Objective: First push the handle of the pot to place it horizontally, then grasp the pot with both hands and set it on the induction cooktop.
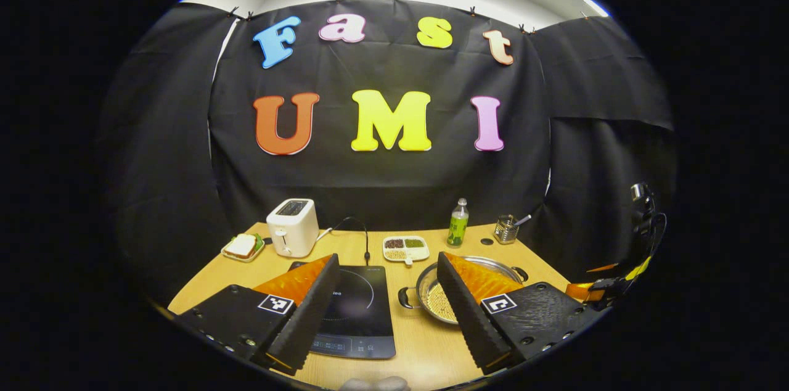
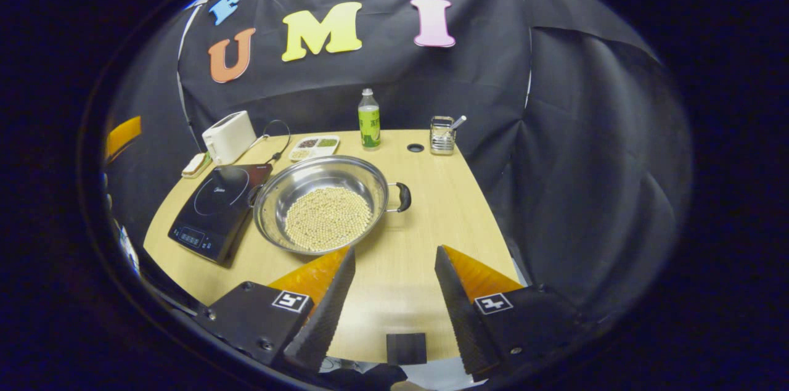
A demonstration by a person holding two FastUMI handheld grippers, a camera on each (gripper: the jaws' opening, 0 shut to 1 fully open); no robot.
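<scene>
Pot [image 2: 320,206]: shiny steel, black handles, pale yellow beans inside. Cooktop [image 2: 216,209]: glossy black, thin white ring markings. Toaster [image 1: 293,227]: white. Bottle [image 2: 369,119]: green, white cap. Table [image 2: 431,218]: light wood grain.

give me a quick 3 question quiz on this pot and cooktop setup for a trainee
1. True or false: the pot already sits on the induction cooktop.
2. Multiple choice: what lies inside the pot? A) water B) small pale beans C) nothing
3. Fill in: in the right gripper view, the bottle stands between the divided dish and the ____.

Key:
1. False. The pot rests on the table beside the cooktop.
2. B.
3. Utensil holder. Both the left gripper and the right gripper have their fingers spread, holding nothing.
</scene>
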